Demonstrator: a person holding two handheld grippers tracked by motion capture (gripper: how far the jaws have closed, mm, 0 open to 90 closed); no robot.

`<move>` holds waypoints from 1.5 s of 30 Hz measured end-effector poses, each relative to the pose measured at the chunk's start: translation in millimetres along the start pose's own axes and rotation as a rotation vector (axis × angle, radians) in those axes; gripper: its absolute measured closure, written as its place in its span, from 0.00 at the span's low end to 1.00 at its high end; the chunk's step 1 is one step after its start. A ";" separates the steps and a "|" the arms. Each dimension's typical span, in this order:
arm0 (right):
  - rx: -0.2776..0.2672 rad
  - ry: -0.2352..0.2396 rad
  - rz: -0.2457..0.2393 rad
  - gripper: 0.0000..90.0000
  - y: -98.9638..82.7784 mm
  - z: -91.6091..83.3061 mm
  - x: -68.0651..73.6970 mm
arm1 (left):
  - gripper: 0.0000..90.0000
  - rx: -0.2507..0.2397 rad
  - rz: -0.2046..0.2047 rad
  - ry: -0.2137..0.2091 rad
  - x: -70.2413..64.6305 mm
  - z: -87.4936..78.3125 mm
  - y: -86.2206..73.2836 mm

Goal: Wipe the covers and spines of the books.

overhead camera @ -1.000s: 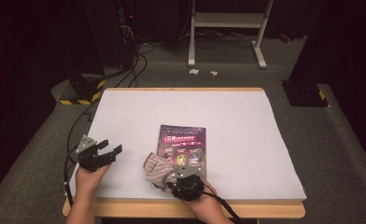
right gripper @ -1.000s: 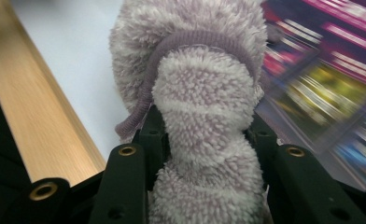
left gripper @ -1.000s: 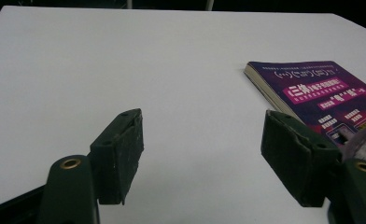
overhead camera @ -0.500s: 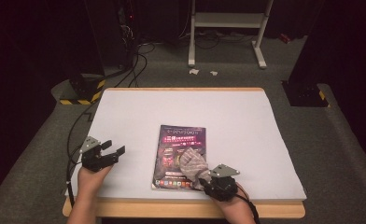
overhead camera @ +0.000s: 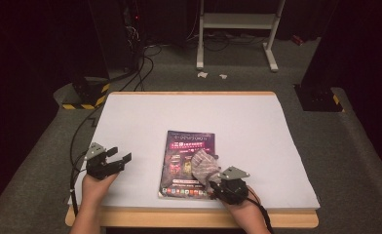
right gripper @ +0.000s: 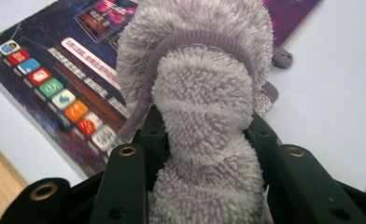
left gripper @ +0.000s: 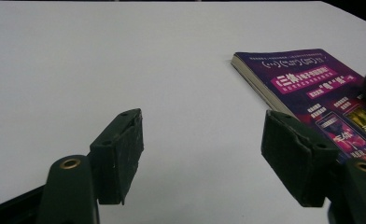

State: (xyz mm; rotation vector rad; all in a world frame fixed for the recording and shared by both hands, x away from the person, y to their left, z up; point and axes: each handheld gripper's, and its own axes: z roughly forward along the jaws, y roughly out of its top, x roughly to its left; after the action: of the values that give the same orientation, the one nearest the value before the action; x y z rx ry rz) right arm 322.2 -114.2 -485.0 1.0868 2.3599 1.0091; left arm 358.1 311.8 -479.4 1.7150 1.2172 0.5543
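A purple paperback book [overhead camera: 185, 151] lies flat on the white table [overhead camera: 257, 126], near its front middle. A fluffy grey cloth [overhead camera: 203, 165] rests on the book's lower right part, and my right gripper [overhead camera: 213, 177] is shut on it. In the right gripper view the cloth [right gripper: 204, 93] bulges up between the two black jaws of my right gripper [right gripper: 204, 140], over the book's cover [right gripper: 69, 79]. My left gripper [overhead camera: 121, 157] hovers open at the table's front left, apart from the book. In the left gripper view my left gripper [left gripper: 202, 163] has bare tabletop between its jaws, and the book [left gripper: 307, 86] lies to the right.
The table's wooden front edge [overhead camera: 189, 218] runs just below both hands. Cables [overhead camera: 82, 131] hang off the left side to a black-and-yellow block [overhead camera: 84, 95] on the floor. A white metal stand [overhead camera: 238, 29] is on the carpet behind the table.
My right gripper has slid the grey cloth rightward across the book, from its lower left edge to its lower right part. The left gripper has stayed put.
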 end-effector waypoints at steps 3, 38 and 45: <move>0.009 0.019 -0.029 0.68 11.9 12.2 9.3 | 0.33 -0.003 0.001 -0.004 -0.9 -0.3 0.4; -0.004 0.086 -0.037 0.66 47.5 57.1 37.2 | 0.33 -0.006 -0.003 -0.017 -0.5 -1.4 0.9; -0.012 0.030 0.013 0.66 28.0 37.3 4.9 | 0.33 0.009 0.000 -0.023 -2.3 2.5 -0.1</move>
State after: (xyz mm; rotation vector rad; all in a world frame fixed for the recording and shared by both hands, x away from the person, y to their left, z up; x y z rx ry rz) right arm 354.6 -80.8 -490.1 1.0907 2.3703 1.0499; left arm 359.0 308.7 -480.3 1.7244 1.2058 0.5284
